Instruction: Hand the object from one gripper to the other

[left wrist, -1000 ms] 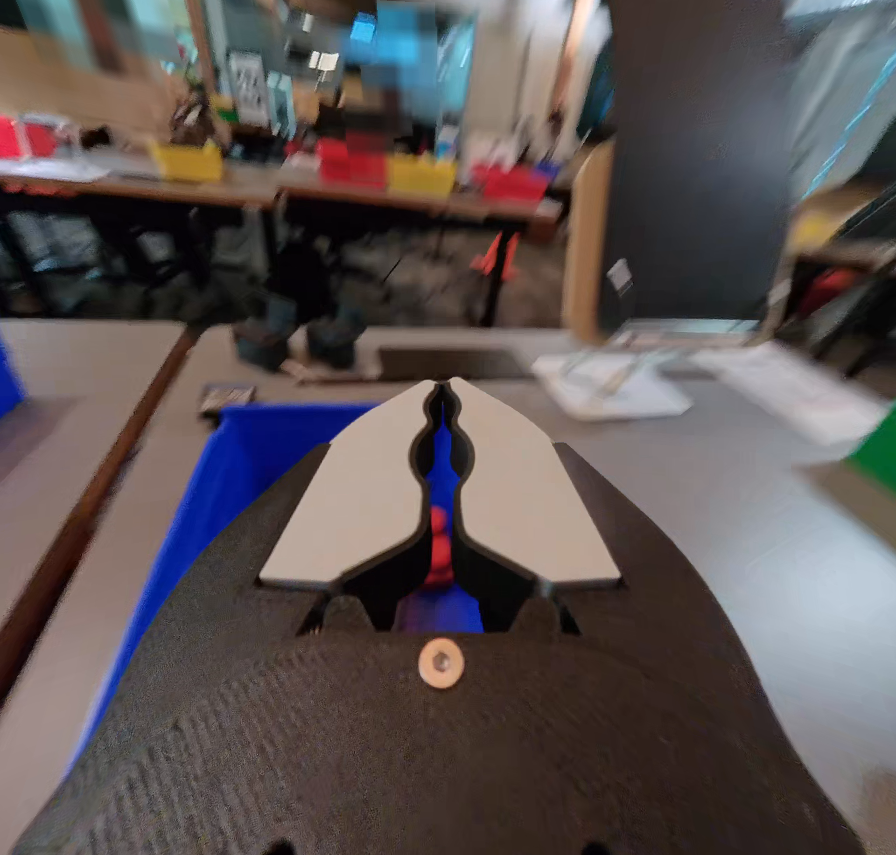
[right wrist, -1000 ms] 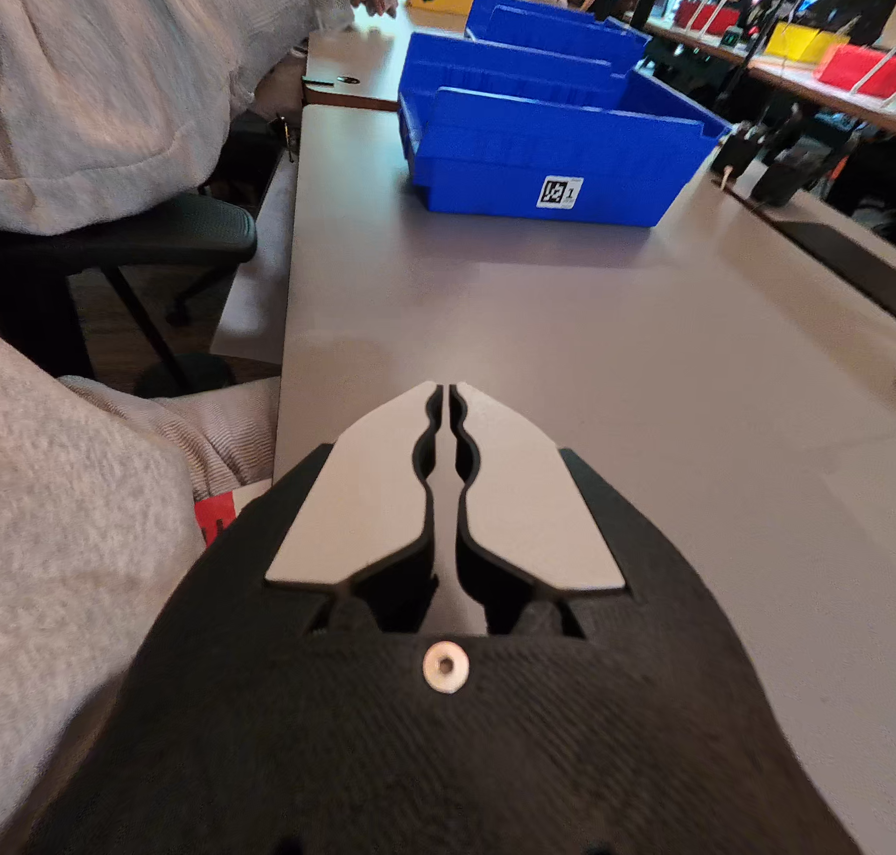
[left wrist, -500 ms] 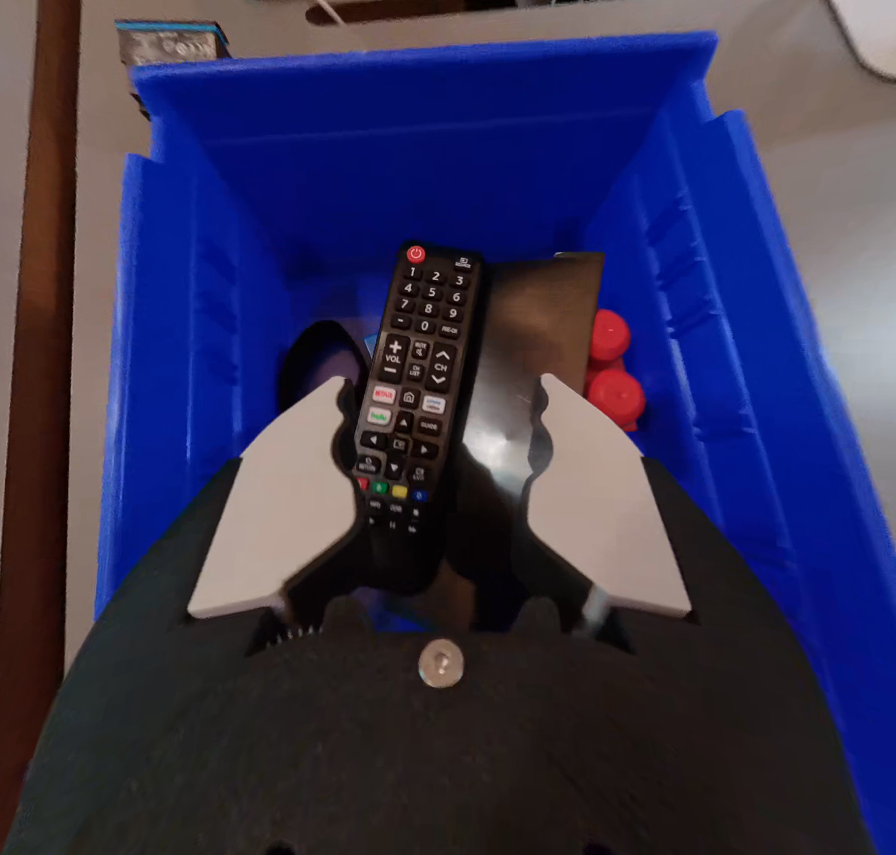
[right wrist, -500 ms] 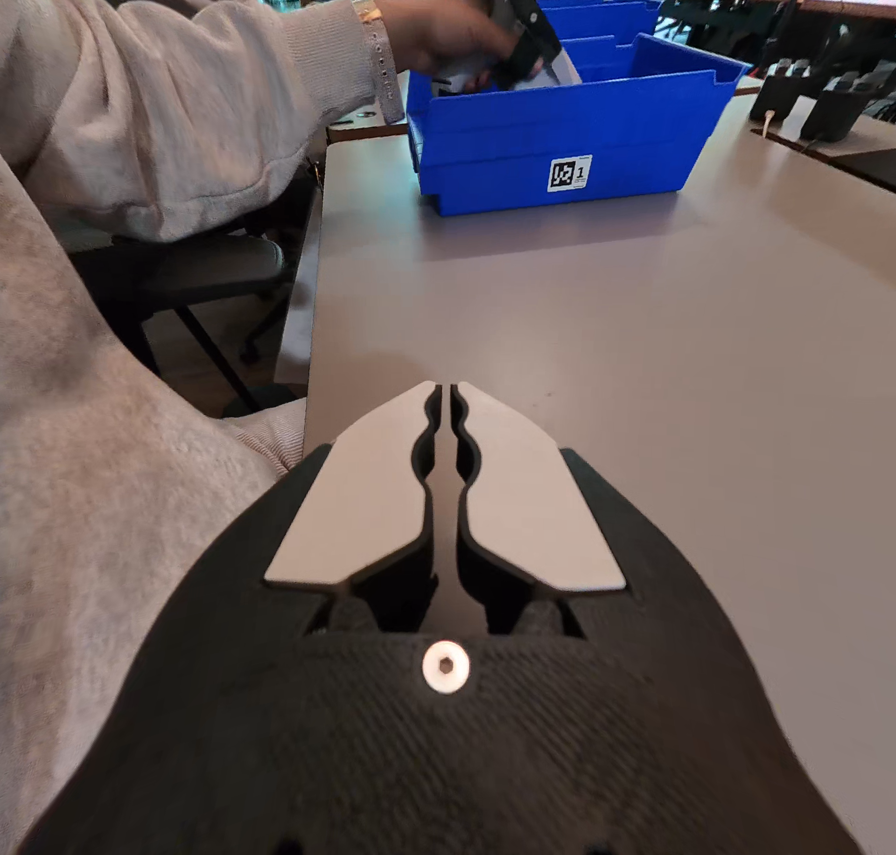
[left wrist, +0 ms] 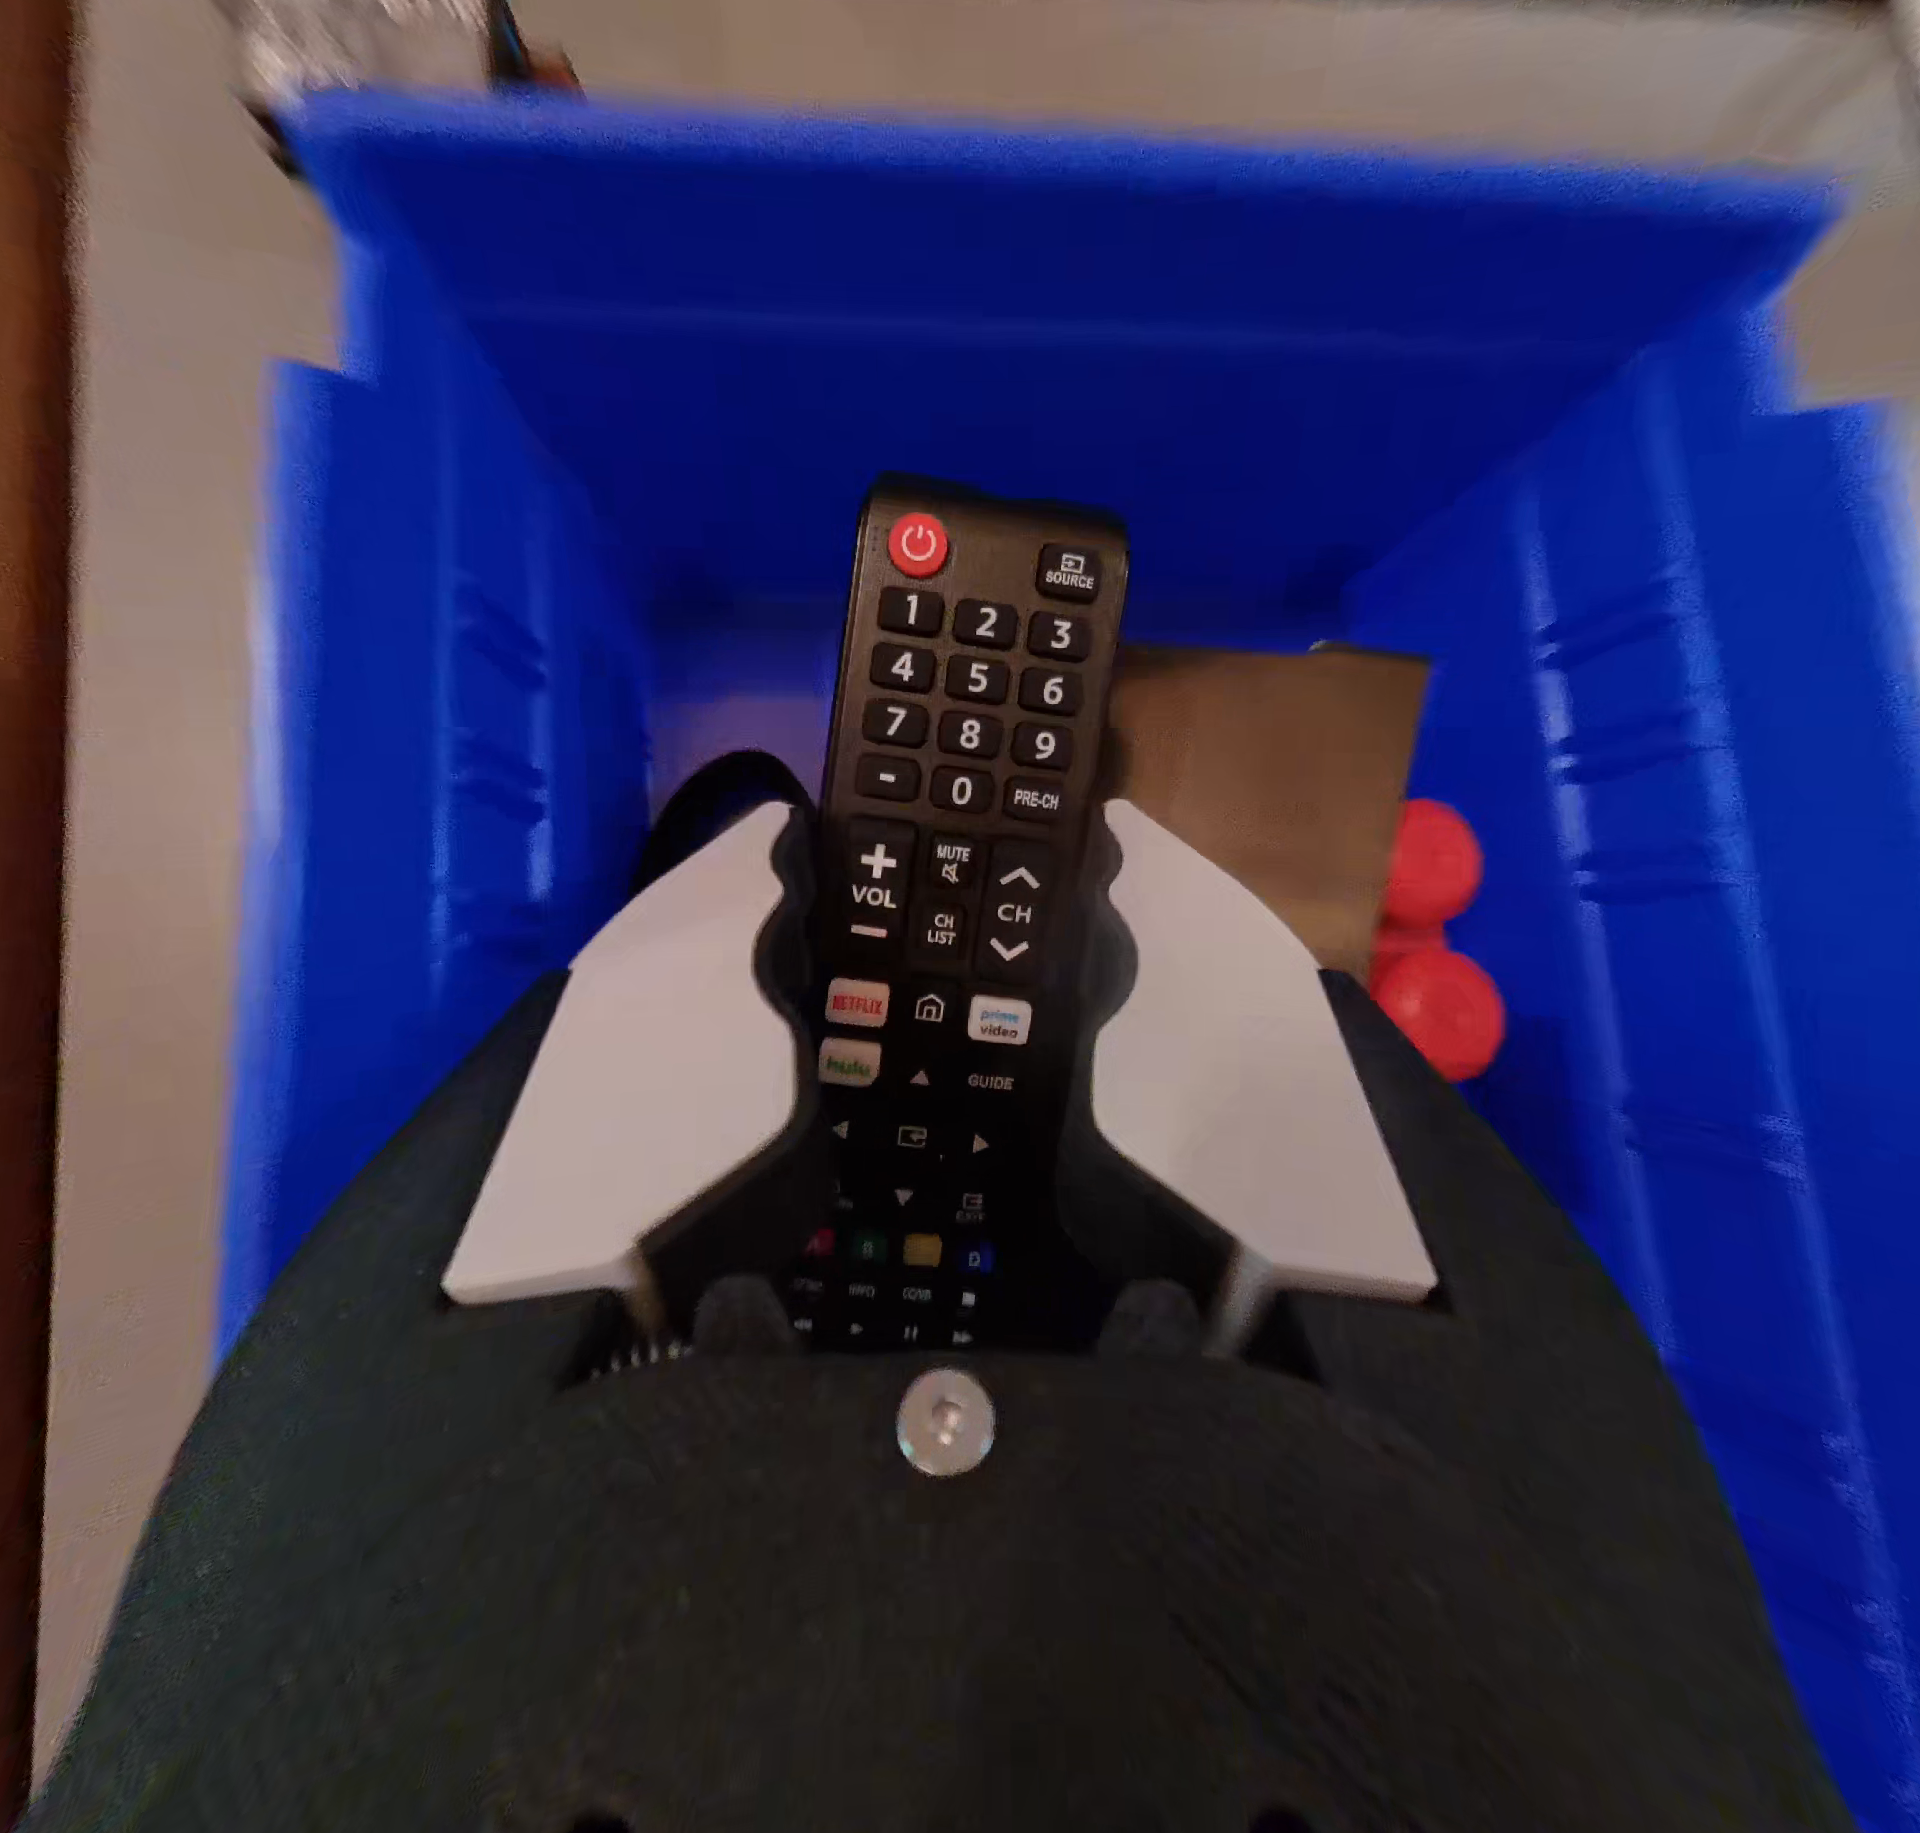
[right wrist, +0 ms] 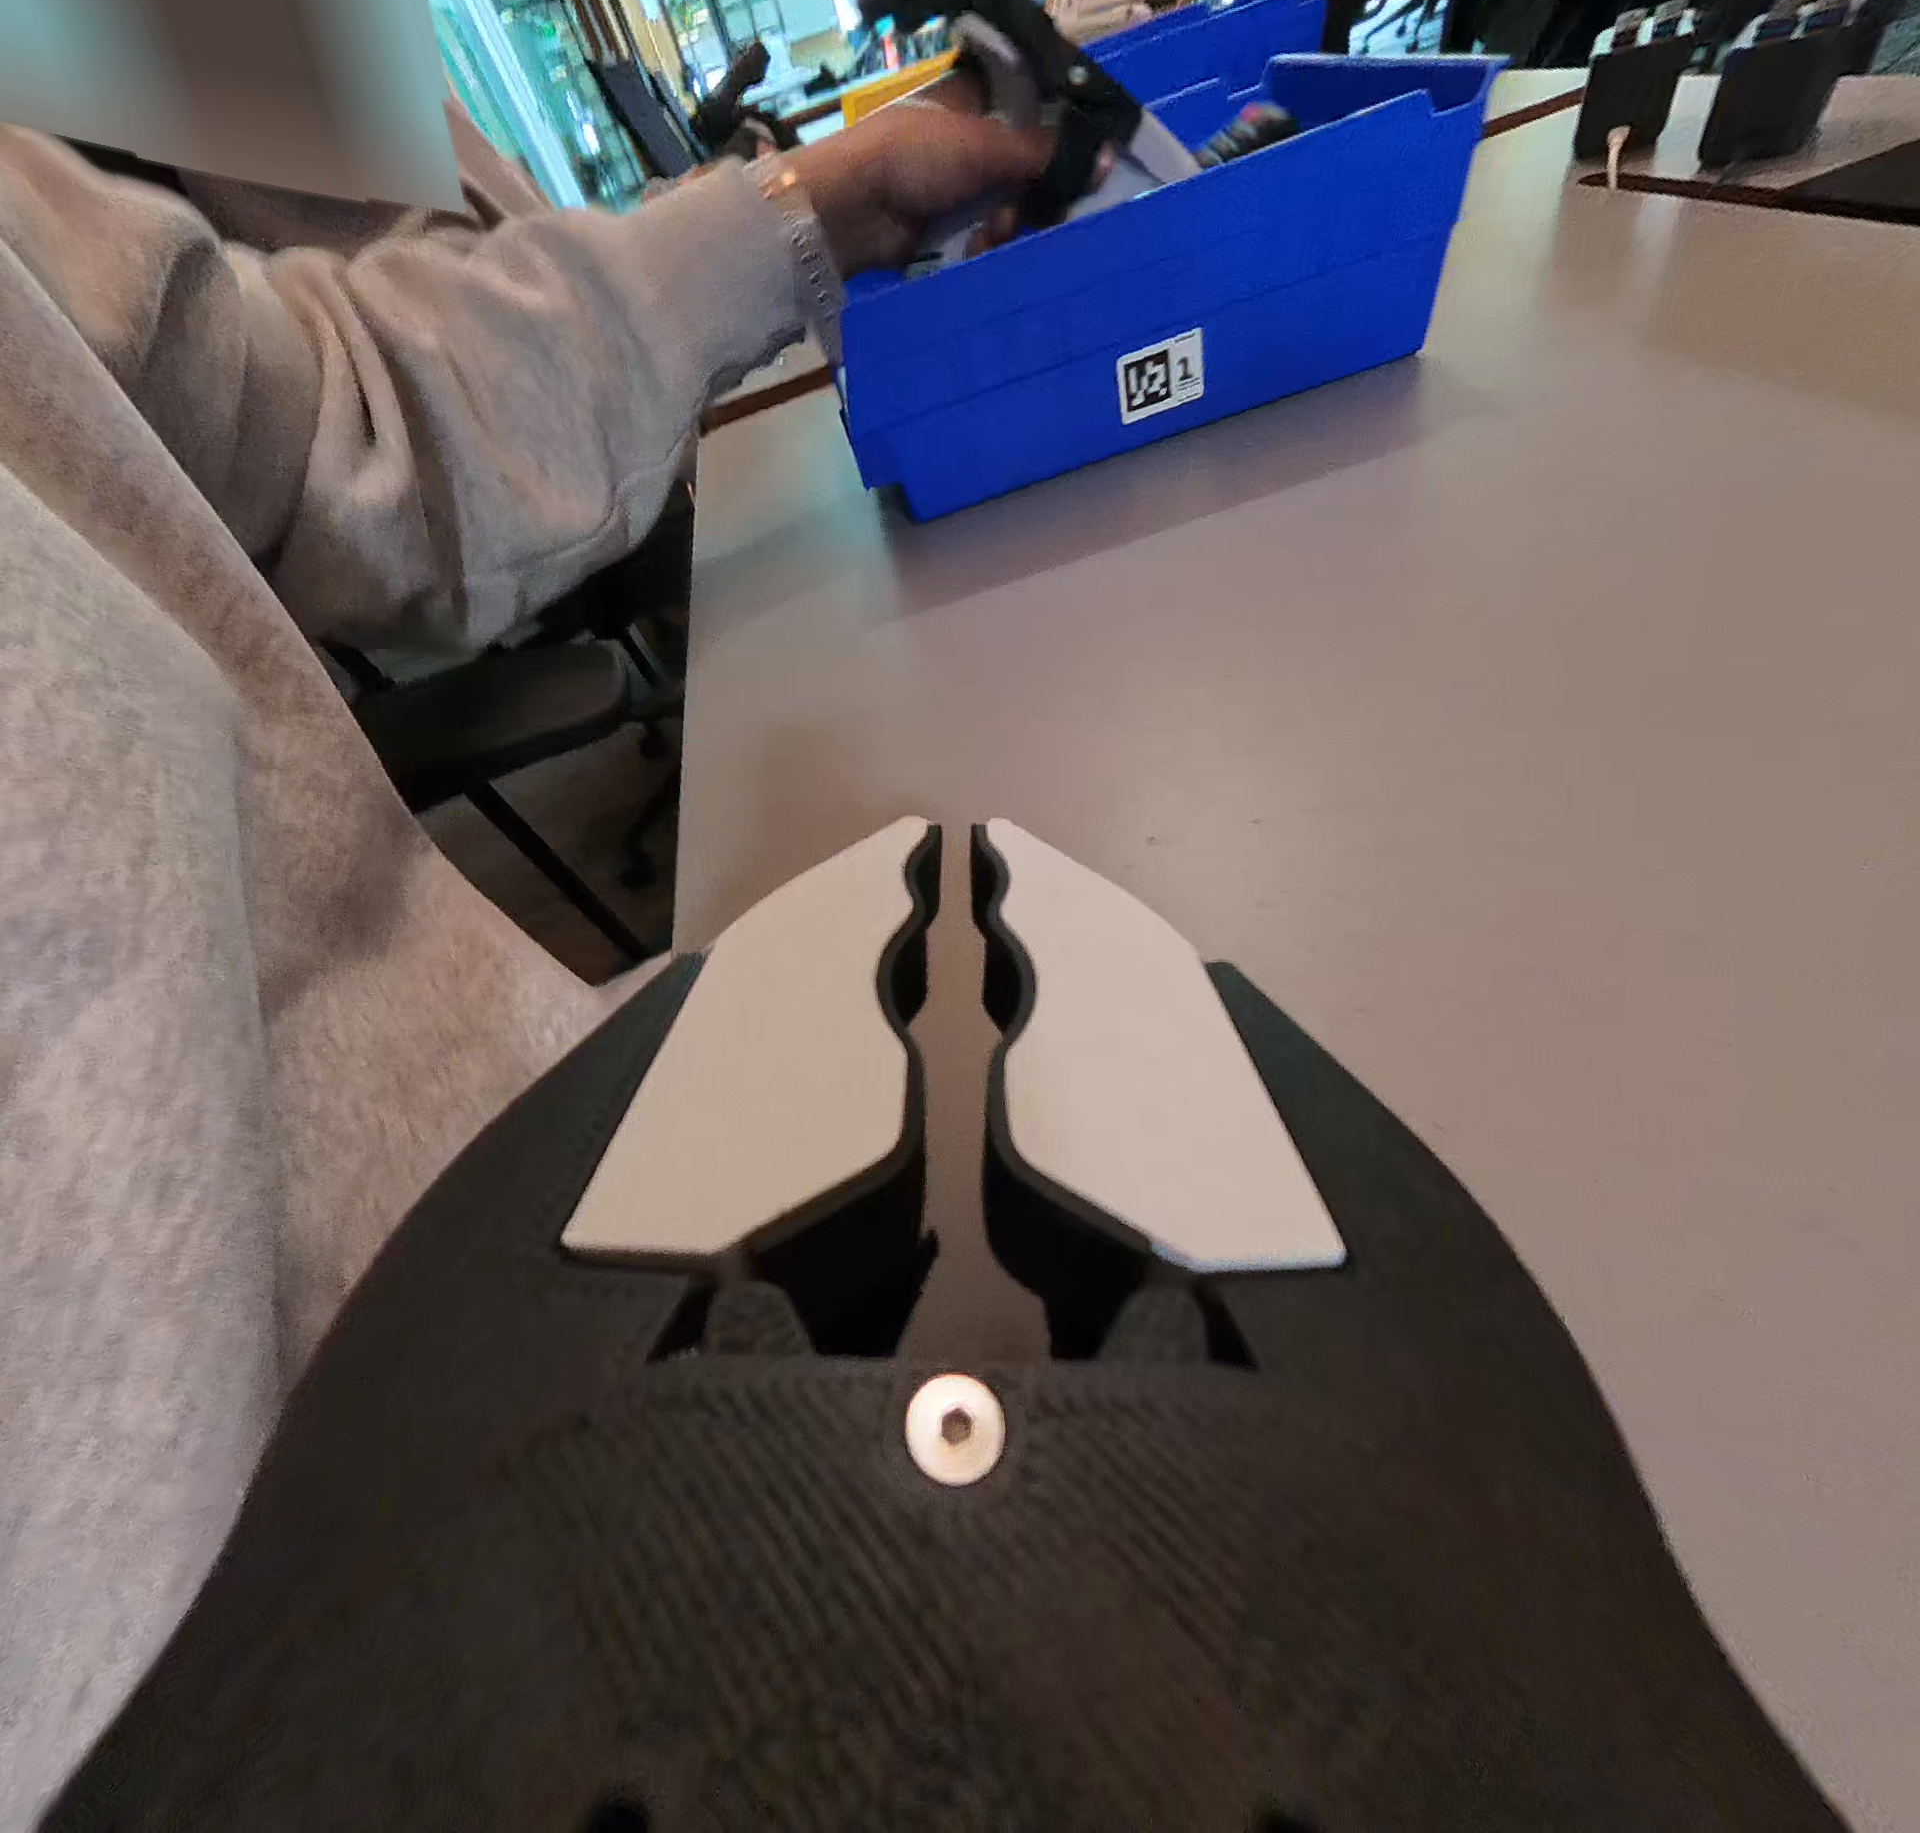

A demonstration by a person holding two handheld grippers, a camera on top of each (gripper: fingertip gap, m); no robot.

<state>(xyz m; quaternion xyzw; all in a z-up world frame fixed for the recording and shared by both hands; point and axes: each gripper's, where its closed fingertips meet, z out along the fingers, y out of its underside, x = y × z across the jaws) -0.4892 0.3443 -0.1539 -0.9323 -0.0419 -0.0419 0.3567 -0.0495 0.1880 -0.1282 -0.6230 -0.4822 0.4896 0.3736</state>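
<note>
A black remote control [left wrist: 971,734] with a red power button stands between the fingers of my left gripper [left wrist: 951,827], above the inside of a blue bin [left wrist: 1039,256]. The left gripper is shut on the remote's sides at mid-length; the remote's lower end is hidden in the gripper's body. In the right wrist view the left gripper [right wrist: 1091,142] shows far off, held by a hand in the blue bin [right wrist: 1247,277]. My right gripper [right wrist: 956,833] is shut and empty, low over the grey table [right wrist: 1351,744], well apart from the bin.
The bin also holds a dark flat card [left wrist: 1268,796], two red rounded pieces [left wrist: 1439,942] by its right wall and a black object [left wrist: 717,786] at left. A grey sleeve [right wrist: 468,381] and a chair lie left of the table. A second blue bin [right wrist: 1226,27] and black stands [right wrist: 1631,100] are behind. Spacing between my two grippers at the tips: around 45 cm.
My left gripper tipped down into the bin, opened around the remote, and has now closed on it. The right gripper stayed shut and turned slightly toward the bin.
</note>
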